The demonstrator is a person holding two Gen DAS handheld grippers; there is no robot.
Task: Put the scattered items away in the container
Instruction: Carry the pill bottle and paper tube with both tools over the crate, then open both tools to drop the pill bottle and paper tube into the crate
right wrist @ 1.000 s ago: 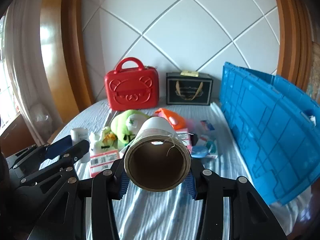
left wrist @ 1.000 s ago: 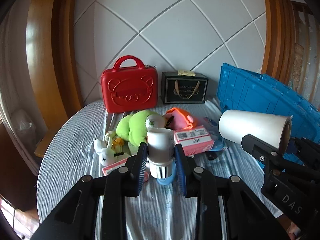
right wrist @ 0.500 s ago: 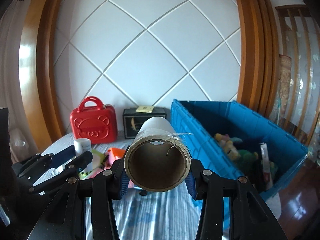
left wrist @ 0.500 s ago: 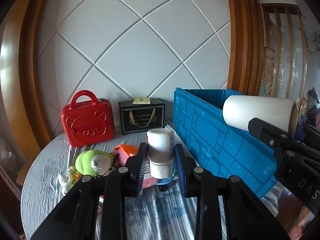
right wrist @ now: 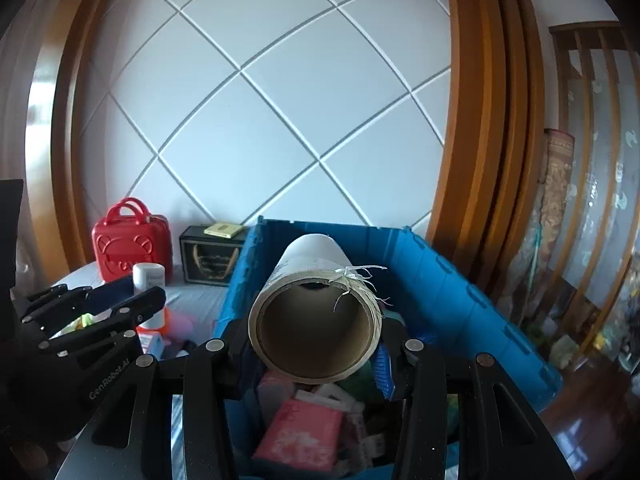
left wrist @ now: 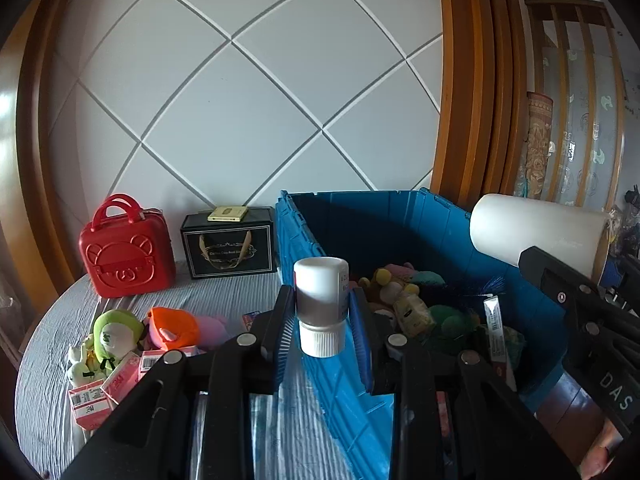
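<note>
Left wrist view: left gripper (left wrist: 322, 322) has its fingers pinching a white bottle (left wrist: 321, 300), cap down, held over the near wall of the blue crate (left wrist: 400, 220). Judged reason: lined up for a drop inside. Right wrist view: right gripper (right wrist: 316, 344) has its fingers clamped on the sides of a roll (right wrist: 314, 320) w/ a cardboard core, lengthways, open end toward the camera, above the crate interior. Also ready for release, by the look of it.

Crate already holds soft toys, a pink packet (right wrist: 298, 434) and sundry bits. Not yet tidied, on the surface (left wrist: 224, 296) under a striped grey cloth: green plush (left wrist: 114, 330), orange toy (left wrist: 172, 326), pink boxes (left wrist: 108, 390). Red case (left wrist: 126, 252) and black gift box (left wrist: 228, 248) stand at the back, against the wall.

Room: white panelled wall w/ diagonal grooves, curved wood trim, dark wood floor at right.
</note>
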